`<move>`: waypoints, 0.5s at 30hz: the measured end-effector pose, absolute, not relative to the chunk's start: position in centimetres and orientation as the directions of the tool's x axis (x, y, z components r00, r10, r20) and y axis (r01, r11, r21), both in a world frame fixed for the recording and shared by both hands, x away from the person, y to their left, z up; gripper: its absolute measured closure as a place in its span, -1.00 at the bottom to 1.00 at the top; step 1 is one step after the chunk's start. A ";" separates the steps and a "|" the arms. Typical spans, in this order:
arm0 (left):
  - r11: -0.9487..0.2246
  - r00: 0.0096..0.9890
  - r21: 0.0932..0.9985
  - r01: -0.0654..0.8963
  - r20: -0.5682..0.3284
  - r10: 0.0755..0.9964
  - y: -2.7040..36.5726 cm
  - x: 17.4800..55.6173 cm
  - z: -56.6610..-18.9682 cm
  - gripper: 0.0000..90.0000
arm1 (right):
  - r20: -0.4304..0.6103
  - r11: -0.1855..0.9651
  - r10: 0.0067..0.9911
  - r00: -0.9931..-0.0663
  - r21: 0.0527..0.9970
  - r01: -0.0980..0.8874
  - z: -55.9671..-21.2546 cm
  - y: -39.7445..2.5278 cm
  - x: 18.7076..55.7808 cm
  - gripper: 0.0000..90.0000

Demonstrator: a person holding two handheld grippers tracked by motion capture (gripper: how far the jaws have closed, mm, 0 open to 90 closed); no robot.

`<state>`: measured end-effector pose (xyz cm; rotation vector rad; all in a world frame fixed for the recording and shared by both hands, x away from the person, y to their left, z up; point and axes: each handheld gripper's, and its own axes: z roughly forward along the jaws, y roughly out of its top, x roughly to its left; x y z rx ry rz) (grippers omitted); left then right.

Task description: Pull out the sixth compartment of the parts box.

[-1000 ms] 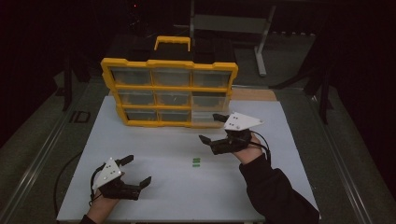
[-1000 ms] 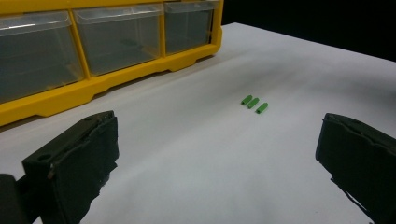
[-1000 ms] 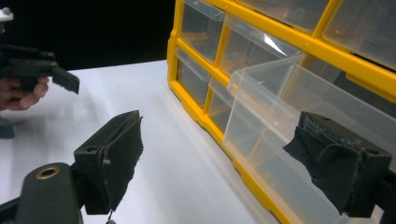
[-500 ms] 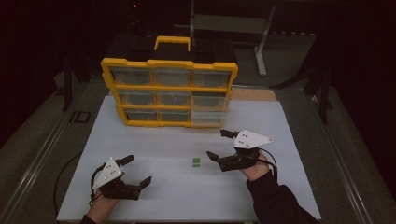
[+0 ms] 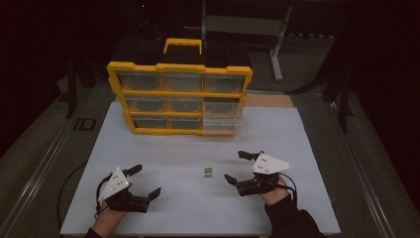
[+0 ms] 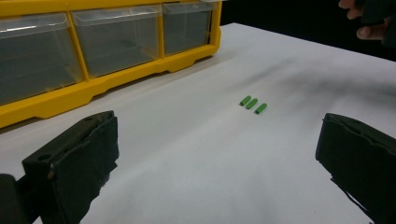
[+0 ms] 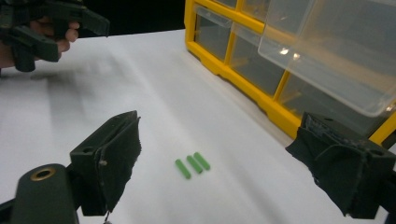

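Two hand-held tongs, both spread wide and empty, flank three small green pegs [image 5: 208, 172] lying side by side on a white worktop [image 5: 307, 148].

The pegs sit mid-worktop between the left tongs [image 5: 146, 182] and the right tongs [image 5: 236, 166], nearer the right. They look light, stiff and prone to roll; pinching one across its short body seems safest. Open surface surrounds them, while a yellow drawer organiser [image 5: 181, 94], one clear drawer [image 7: 334, 51] pulled out, stands well behind.
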<state>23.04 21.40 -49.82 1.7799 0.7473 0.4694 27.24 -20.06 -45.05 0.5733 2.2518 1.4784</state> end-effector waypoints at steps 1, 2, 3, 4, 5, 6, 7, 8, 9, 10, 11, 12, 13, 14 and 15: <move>-0.205 0.722 0.945 0.256 -0.047 0.690 21.4 23.0 -49.8 -1.00 | -0.091 0.357 0.529 -0.844 0.926 0.123 -45.3 -20.2 27.1 -0.70; -0.202 0.722 0.945 0.258 -0.050 0.690 21.4 23.1 -49.8 -1.00 | -0.091 0.353 0.531 -0.842 0.927 0.123 -45.5 -20.4 27.0 -0.70; -0.201 0.723 0.944 0.260 -0.052 0.689 21.4 23.1 -49.9 -1.00 | -0.089 0.357 0.532 -0.842 0.926 0.127 -45.7 -20.6 27.0 -0.70; -0.202 0.724 0.945 0.259 -0.052 0.688 21.4 23.1 -49.9 -1.00 | -0.088 0.359 0.531 -0.843 0.924 0.130 -45.9 -20.7 26.9 -0.70; -0.203 0.724 0.944 0.258 -0.050 0.688 21.4 23.1 -49.8 -1.00 | -0.088 0.357 0.531 -0.843 0.925 0.128 -46.0 -20.9 26.8 -0.70; -0.204 0.725 0.944 0.258 -0.049 0.687 21.4 23.1 -49.8 -1.00 | -0.091 0.357 0.534 -0.840 0.926 0.127 -46.1 -21.1 26.7 -0.70; -0.204 0.725 0.945 0.257 -0.049 0.687 21.4 23.0 -49.8 -1.00 | -0.089 0.356 0.537 -0.839 0.925 0.130 -46.3 -21.3 26.6 -0.70; -0.204 0.725 0.945 0.257 -0.049 0.687 21.4 23.0 -49.8 -1.00 | -0.089 0.356 0.537 -0.839 0.925 0.130 -46.3 -21.3 26.6 -0.70; -0.205 0.725 0.944 0.258 -0.049 0.687 21.4 23.0 -49.8 -1.00 | -0.088 0.354 0.539 -0.837 0.926 0.131 -46.4 -21.5 26.5 -0.70; -0.205 0.725 0.944 0.258 -0.049 0.687 21.4 23.0 -49.8 -1.00 | -0.090 0.351 0.541 -0.836 0.928 0.127 -46.6 -21.8 26.2 -0.70; -0.204 0.725 0.944 0.259 -0.051 0.687 21.4 23.0 -49.8 -1.00 | -0.092 0.354 0.542 -0.836 0.926 0.128 -46.7 -21.9 26.0 -0.70; -0.204 0.724 0.944 0.259 -0.050 0.688 21.3 23.0 -49.9 -1.00 | -0.098 0.358 0.546 -0.832 0.925 0.126 -46.9 -22.1 25.9 -0.70; -0.206 0.725 0.943 0.260 -0.050 0.687 21.3 23.0 -49.9 -1.00 | -0.099 0.356 0.544 -0.833 0.926 0.123 -47.0 -22.2 25.8 -0.70; -0.206 0.725 0.943 0.260 -0.050 0.687 21.3 23.0 -49.9 -1.00 | -0.099 0.356 0.544 -0.833 0.926 0.123 -47.0 -22.2 25.8 -0.70; -0.208 0.728 0.942 0.263 -0.052 0.683 21.3 23.0 -49.9 -1.00 | -0.099 0.356 0.545 -0.833 0.926 0.123 -47.0 -22.4 25.6 -0.70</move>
